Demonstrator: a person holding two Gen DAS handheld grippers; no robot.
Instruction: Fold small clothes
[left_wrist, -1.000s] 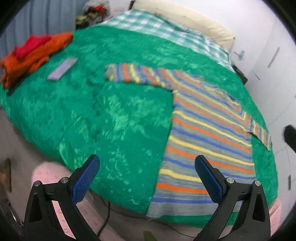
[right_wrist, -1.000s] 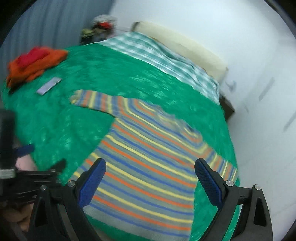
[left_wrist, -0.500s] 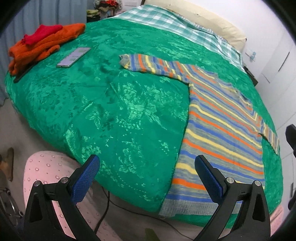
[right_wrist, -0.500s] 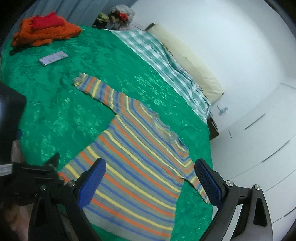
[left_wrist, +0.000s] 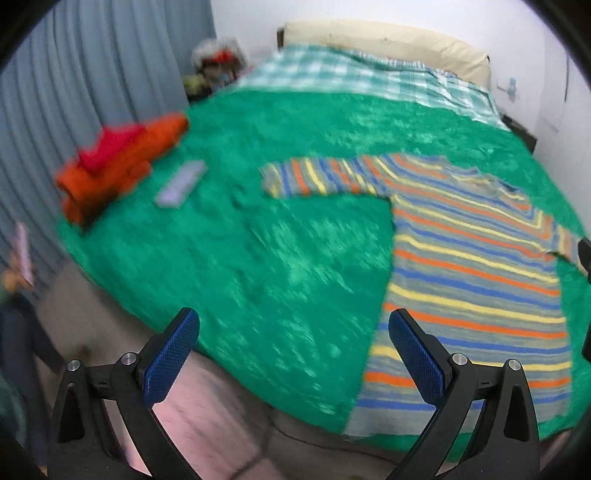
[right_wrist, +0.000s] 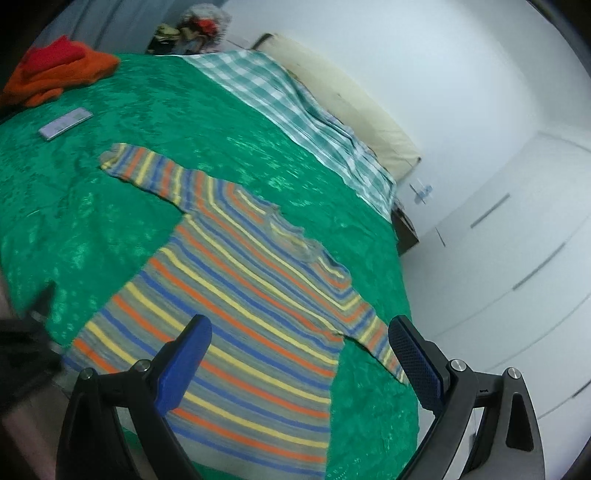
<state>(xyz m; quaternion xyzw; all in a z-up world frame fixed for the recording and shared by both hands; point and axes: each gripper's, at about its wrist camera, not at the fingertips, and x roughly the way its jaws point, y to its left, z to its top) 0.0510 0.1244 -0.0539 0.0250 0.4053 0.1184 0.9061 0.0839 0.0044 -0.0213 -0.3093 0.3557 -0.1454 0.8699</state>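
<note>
A bed covered with a green blanket (left_wrist: 295, 229) fills a white-walled bedroom, a checked sheet (left_wrist: 354, 77) and a cream pillow (left_wrist: 384, 40) at its head and grey curtains (left_wrist: 92, 74) along one side. A striped sweater (right_wrist: 240, 295), banded in grey, blue, orange and yellow, lies flat on the blanket near the foot of the bed, both sleeves spread outward and its hem reaching the bed's edge. Well apart from it, toward the curtain side, a pile of orange and red clothes (left_wrist: 114, 162) sits on the blanket, with a phone (left_wrist: 181, 182) lying just beside the pile. The left gripper (left_wrist: 291, 358) hovers above the blanket's edge, to the side of the sweater's hem, its blue-padded fingers spread wide and gripping nothing. The right gripper (right_wrist: 301, 363) hangs over the sweater's lower body, its fingers likewise parted and empty, one pad near the end of the far sleeve. White cupboard doors (right_wrist: 517, 266) line the wall beyond the bed.
</note>
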